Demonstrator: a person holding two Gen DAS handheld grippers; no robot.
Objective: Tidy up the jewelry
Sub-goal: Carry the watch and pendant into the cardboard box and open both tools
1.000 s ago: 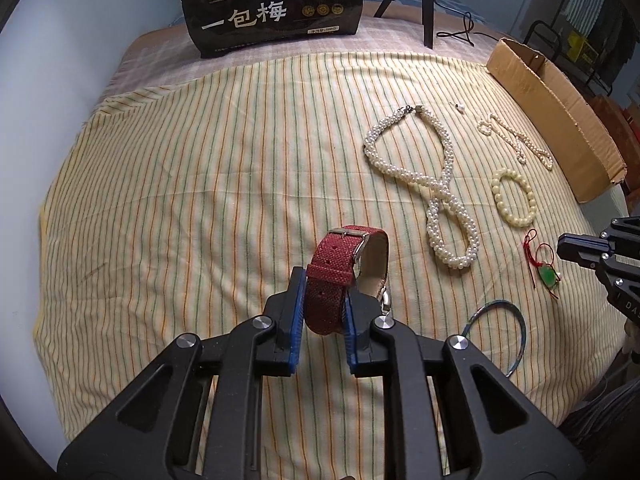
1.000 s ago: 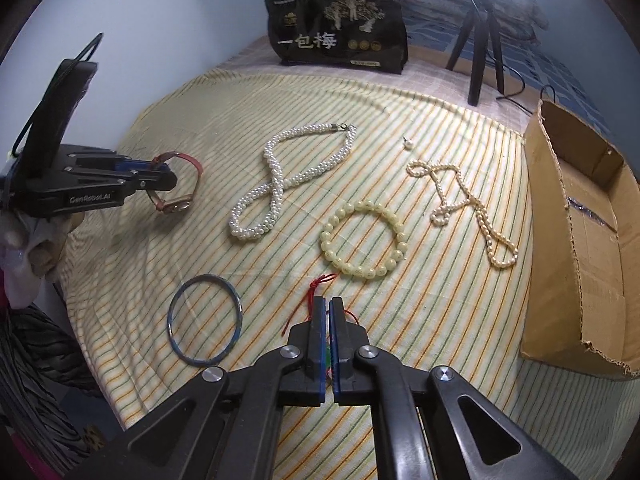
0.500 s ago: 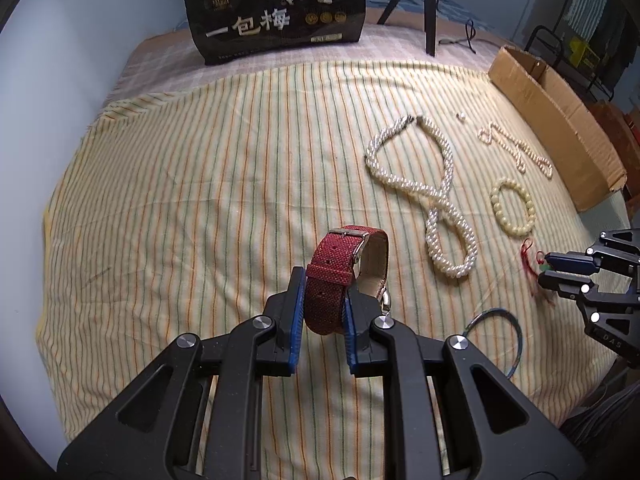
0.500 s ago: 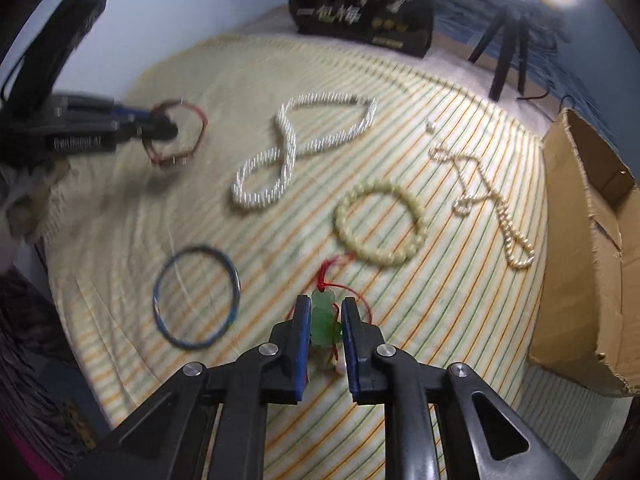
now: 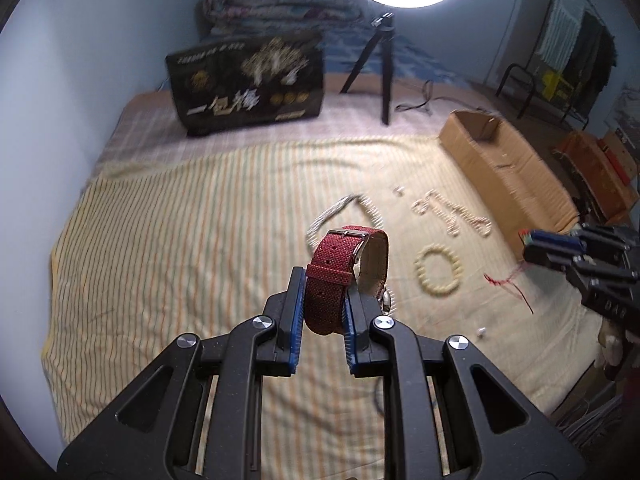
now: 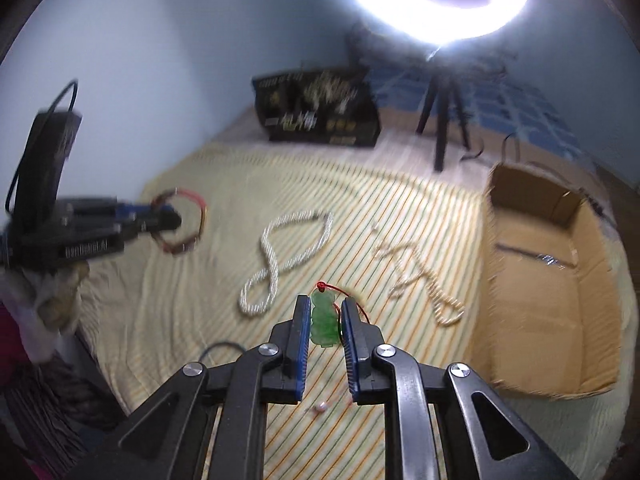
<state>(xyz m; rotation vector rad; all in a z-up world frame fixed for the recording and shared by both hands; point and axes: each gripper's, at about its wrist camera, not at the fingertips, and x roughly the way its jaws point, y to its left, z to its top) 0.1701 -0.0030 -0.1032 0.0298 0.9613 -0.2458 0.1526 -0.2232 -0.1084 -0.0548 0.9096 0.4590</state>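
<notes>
Both sets of tongs had risen off the striped bedspread (image 5: 168,240) since a second before, each carrying a piece of jewelry, and the far end of the room with its ring light (image 6: 436,0) had swung into view. Left tongs (image 5: 325,300) were clamped narrowly on the strap of a red fabric watch (image 5: 340,264), its buckle uppermost and its case tucked beside the right-hand pad. Right tongs (image 6: 325,324), which had been nearly closed flat on the cloth, had parted slightly and then held a green jade pendant (image 6: 323,320) upright between the pads, its red cord (image 5: 508,284) trailing below, as the left view showed. Left behind on the bed were a twisted pearl necklace (image 6: 288,256), a thinner pearl strand (image 6: 416,280), a pale bead bracelet (image 5: 438,272) and a loose white bead (image 5: 482,332); a blue bangle showed only as a sliver by the right tongs. An open cardboard box (image 6: 560,292) stood at the bed's right edge, near the right tongs, with a dark printed bag (image 5: 248,84) and a tripod (image 5: 380,64) beyond. With two items lifted clear together, the sorting appeared to have moved from picking up to carrying, the box being the likely destination, though several pieces had yet to be collected.
</notes>
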